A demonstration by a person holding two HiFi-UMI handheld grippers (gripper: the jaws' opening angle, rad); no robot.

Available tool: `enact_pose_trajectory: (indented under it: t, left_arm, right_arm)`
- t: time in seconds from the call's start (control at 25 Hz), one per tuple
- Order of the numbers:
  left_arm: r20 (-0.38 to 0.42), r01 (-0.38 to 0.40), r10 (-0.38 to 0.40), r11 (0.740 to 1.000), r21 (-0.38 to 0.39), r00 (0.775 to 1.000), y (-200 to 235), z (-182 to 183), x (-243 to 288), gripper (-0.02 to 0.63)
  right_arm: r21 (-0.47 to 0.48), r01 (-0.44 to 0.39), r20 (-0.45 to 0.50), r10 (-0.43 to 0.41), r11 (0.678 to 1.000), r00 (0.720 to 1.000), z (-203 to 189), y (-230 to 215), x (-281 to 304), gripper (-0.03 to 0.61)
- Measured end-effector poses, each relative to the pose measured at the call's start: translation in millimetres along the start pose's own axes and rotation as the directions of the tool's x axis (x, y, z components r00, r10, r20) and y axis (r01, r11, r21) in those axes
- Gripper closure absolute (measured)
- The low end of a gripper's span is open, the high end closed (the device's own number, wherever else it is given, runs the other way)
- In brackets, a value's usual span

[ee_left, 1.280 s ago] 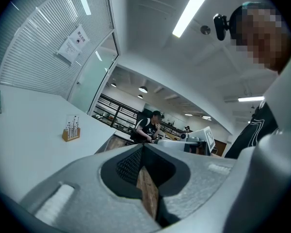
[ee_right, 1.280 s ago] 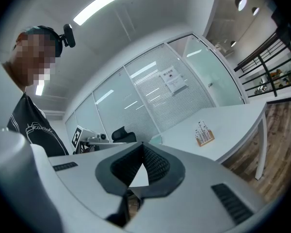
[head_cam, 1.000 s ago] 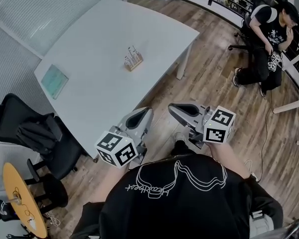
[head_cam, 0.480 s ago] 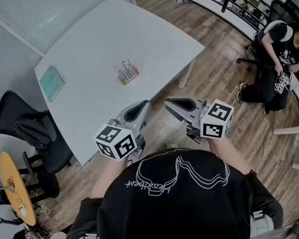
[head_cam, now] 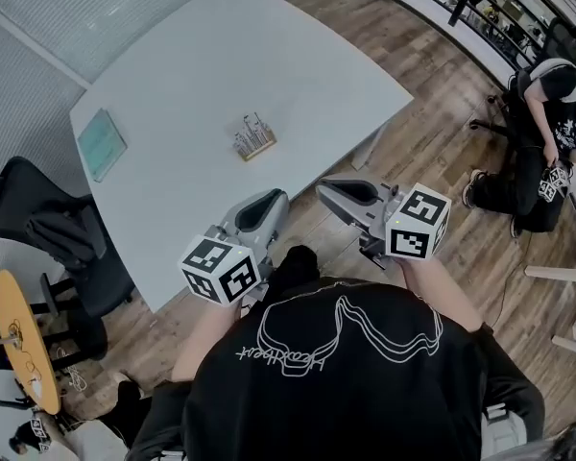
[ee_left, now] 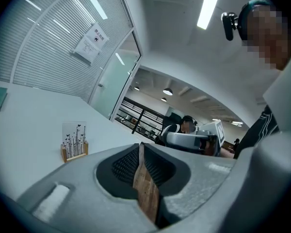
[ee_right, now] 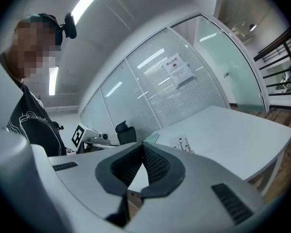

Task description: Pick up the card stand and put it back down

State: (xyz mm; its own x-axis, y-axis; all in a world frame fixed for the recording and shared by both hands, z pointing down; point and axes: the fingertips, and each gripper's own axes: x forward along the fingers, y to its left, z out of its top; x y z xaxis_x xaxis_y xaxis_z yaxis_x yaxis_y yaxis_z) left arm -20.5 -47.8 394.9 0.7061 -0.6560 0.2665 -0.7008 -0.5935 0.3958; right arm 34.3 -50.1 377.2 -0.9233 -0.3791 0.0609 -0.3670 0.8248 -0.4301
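The card stand (head_cam: 254, 137) stands upright about midway between the table's (head_cam: 182, 75) edges, untouched and well apart from both tools. It is a small wooden block base with a slot that holds a thin card printed with black stalk-like lines, so it looks light and easy to tip.

The left tool (head_cam: 265, 203) and right tool (head_cam: 334, 192) hang side by side just off the table's near edge, over the wood-plank floor. Both are pinched together and empty, their ribbed black pads meeting inside smooth grey shells. This looks like a carrying pose on the way in, so the pick-up has not begun.

The table is smooth, white and round-cornered. A flat green pad (head_cam: 103, 144) lies by its left edge, clear of the likely reach.
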Motion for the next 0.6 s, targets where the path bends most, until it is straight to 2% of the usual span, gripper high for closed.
enact_pose_trajectory:
  t: [0.2, 0.36, 0.6]
  left_arm:
    - [-0.038, -0.050, 0.050, 0.999, -0.016, 0.998, 47.9, -3.1, 11.9, 0.594]
    - [-0.061, -0.079, 0.076, 0.996, -0.046, 0.995, 78.6, -6.0, 23.1, 0.590]
    - [-0.091, -0.117, 0.109, 0.989, -0.086, 0.990, 141.7, -10.5, 28.6, 0.539]
  right_arm:
    - [0.027, 0.008, -0.025, -0.007, 1.000, 1.000, 2.1, -28.6, 29.0, 0.569]
    - [0.030, 0.041, -0.098, -0.038, 0.999, 0.994, -7.7, -56.7, 48.9, 0.569]
    - [0.036, 0.095, -0.160, -0.088, 0.995, 0.983, -21.6, -99.8, 86.8, 0.569]
